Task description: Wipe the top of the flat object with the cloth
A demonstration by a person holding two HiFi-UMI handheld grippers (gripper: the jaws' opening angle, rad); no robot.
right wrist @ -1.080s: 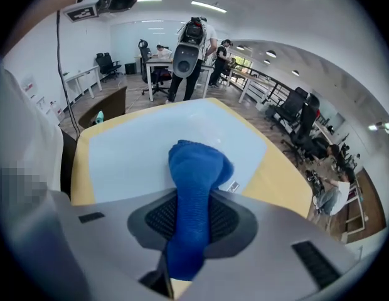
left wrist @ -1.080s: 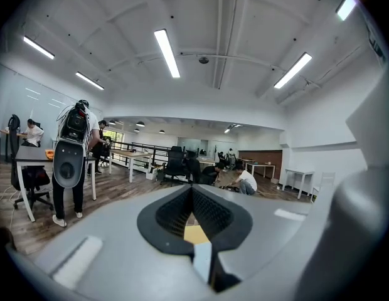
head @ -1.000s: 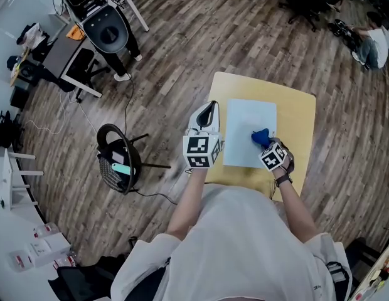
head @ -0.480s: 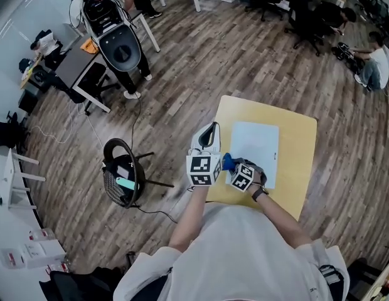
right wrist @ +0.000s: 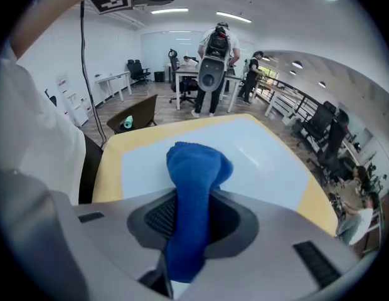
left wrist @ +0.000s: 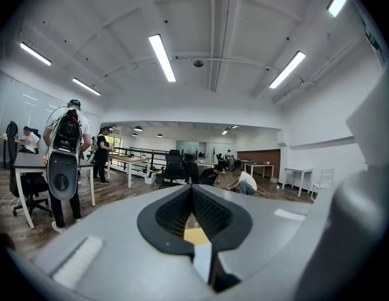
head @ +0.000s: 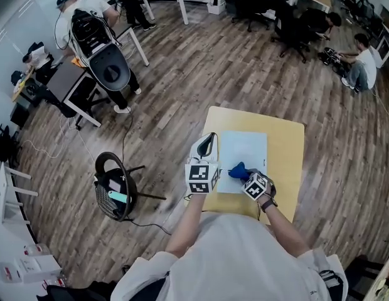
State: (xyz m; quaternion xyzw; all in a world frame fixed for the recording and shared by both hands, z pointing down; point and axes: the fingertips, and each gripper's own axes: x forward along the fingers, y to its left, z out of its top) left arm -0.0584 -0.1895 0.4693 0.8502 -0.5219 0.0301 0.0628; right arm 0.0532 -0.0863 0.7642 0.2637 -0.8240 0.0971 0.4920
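The right claw (head: 246, 175) is pinching the cloth (head: 238, 170) over the near edge of the flat sheet (head: 245, 144) on the yellow surface (head: 285, 158). The left claw (head: 209, 144), pressed together, is hovering beside the sheet's left edge.

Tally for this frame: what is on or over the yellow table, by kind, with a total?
Blue cloth: 1, clamped in the right gripper jaws
Pale flat board: 1
Grippers: 2, counting the left gripper
Total: 4
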